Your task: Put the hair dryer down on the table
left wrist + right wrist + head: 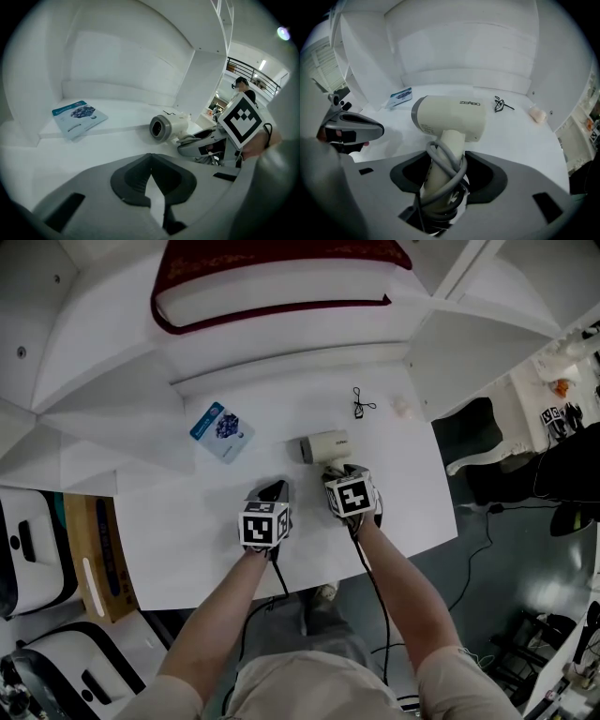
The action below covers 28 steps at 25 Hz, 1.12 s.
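Observation:
A cream hair dryer [323, 446] [450, 117] lies with its barrel pointing left, low over the white table [187, 549]; whether it touches the top I cannot tell. My right gripper [339, 472] [440, 187] is shut on its handle, which has the grey cord wound round it. In the left gripper view the dryer [166, 126] shows its round end, with the right gripper [201, 143] behind it. My left gripper [274, 491] [152, 176] sits just left of the dryer, shut with nothing between its jaws.
A blue booklet [221, 430] [401, 96] lies at the back left of the table. A small black cord loop [360, 405] and a pale lump [403, 407] lie at the back right. White walls enclose the back. A black chair [473, 432] stands beyond the right edge.

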{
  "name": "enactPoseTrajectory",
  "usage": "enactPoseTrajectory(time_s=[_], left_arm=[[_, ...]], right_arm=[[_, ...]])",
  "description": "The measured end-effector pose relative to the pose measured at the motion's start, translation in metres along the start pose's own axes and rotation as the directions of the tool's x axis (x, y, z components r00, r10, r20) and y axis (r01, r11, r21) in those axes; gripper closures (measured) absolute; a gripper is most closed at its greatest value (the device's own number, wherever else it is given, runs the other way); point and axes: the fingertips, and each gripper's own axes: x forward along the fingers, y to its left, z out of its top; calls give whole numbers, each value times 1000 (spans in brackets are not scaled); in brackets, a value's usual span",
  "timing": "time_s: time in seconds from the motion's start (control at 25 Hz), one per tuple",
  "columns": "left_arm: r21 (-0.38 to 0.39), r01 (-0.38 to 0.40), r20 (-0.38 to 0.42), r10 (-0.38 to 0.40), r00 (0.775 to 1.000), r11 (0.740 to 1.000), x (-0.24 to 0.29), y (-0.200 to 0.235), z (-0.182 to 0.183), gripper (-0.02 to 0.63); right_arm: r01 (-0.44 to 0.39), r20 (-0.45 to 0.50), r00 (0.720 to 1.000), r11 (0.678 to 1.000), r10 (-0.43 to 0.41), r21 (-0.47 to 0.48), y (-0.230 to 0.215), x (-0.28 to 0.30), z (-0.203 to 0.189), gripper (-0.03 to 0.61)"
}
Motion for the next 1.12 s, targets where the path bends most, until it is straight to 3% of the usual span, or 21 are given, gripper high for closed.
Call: enactPoseTrajectory(time_s=[0.32, 0.6, 0.8, 0.96, 1.12], left_arm=[[-6, 17, -20, -17, 1000, 1000, -5, -1, -1, 601], [13, 25, 44, -26, 999, 1000, -22, -14, 25, 600], [22, 43, 119, -45, 992, 999, -48, -29, 56, 601], [147, 27, 202, -57, 978, 989, -78, -57, 90, 600], [238, 17, 282, -86, 956, 971, -113, -86, 121, 601]], right_arm=[[-36, 83, 996, 998, 31, 57, -1, -7, 2, 336], [15, 222, 975, 999, -21, 29, -11, -61, 34, 334], [15, 381, 924, 1000, -23, 23, -15, -133, 75, 336], [17, 498, 867, 1000, -16, 3, -9, -195, 104, 348], [43, 606, 795, 999, -15, -32, 4, -256, 125, 403]])
